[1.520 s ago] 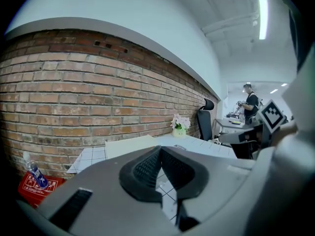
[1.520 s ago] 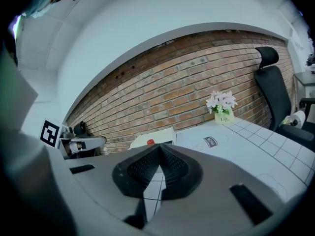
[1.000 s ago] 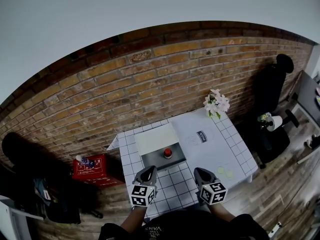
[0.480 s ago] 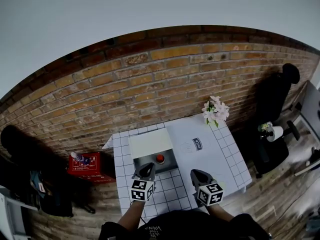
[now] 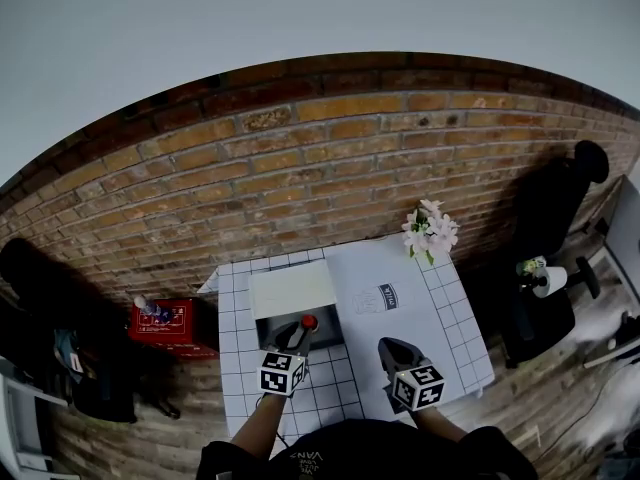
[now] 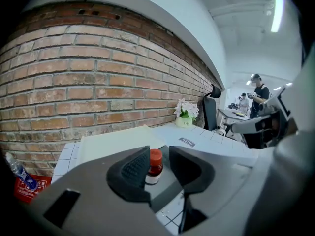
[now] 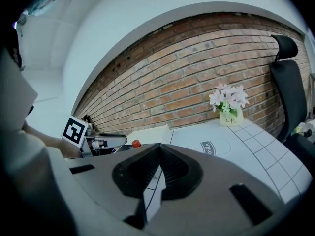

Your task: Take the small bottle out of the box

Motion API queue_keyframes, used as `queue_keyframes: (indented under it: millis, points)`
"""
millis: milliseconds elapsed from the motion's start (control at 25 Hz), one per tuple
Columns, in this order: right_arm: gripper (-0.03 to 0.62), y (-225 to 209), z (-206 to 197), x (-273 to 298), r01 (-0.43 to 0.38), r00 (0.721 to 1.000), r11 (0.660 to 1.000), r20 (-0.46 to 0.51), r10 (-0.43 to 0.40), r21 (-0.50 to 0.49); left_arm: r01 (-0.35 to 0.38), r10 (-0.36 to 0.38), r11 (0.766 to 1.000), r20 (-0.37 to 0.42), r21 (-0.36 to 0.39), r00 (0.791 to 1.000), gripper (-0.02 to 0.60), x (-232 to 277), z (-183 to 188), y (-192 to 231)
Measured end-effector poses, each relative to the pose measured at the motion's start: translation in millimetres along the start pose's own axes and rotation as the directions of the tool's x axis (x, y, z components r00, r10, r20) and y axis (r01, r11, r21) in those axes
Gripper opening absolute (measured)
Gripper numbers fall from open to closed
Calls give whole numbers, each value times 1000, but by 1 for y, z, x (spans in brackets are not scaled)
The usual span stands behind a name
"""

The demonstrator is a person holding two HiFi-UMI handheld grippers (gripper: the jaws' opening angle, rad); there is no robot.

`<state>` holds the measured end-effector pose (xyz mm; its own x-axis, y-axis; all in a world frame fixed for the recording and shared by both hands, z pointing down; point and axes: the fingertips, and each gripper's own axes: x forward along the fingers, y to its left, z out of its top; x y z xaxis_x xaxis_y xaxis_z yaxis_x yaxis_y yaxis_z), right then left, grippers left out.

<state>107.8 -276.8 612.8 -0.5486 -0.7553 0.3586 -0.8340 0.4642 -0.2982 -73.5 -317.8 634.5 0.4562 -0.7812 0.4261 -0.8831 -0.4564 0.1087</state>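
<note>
The small bottle [image 5: 308, 322], brown with a red cap, stands upright in the open grey box [image 5: 272, 330], whose white lid [image 5: 292, 288] lies folded back. My left gripper [image 5: 297, 337] reaches over the box's front edge. In the left gripper view the bottle [image 6: 154, 166] shows in the gap of the left gripper [image 6: 158, 151]. Its jaws are opening and the pads do not press on the bottle. My right gripper [image 5: 384, 347] hangs over the checked table, right of the box. Its jaws [image 7: 158, 148] are shut with nothing between them.
A pot of pink flowers [image 5: 430, 233] stands at the table's far right corner, and a printed white sheet [image 5: 385, 296] lies right of the box. A red crate [image 5: 165, 323] sits on the floor to the left, a black office chair [image 5: 560, 208] to the right. A brick wall runs behind.
My left gripper has moved forward to the box, so its tips now flank the bottle. The right gripper has stayed about where it was.
</note>
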Motion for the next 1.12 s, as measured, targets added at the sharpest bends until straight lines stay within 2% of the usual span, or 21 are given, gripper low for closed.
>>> queue_keyframes:
  millis: [200, 360, 560, 800, 1120]
  points:
    - [-2, -8, 1, 4, -12, 1000, 1000, -13, 12, -2, 7, -8, 1000, -86, -10, 996, 219, 16, -18, 0]
    - [-2, -15, 4, 6, -15, 1000, 1000, -19, 15, -2, 6, -6, 1000, -155, -1, 988, 257, 29, -31, 2]
    - [-2, -25, 7, 8, -13, 1000, 1000, -23, 13, -5, -15, 14, 1000, -214, -4, 977, 267, 45, -40, 11]
    - [-2, -31, 9, 11, -18, 999, 1000, -30, 18, -5, 2, 2, 1000, -319, 14, 948, 267, 62, -52, 13]
    - [-2, -35, 7, 14, -14, 999, 1000, -34, 15, 7, 12, 3, 999, -390, 35, 921, 267, 78, -61, 16]
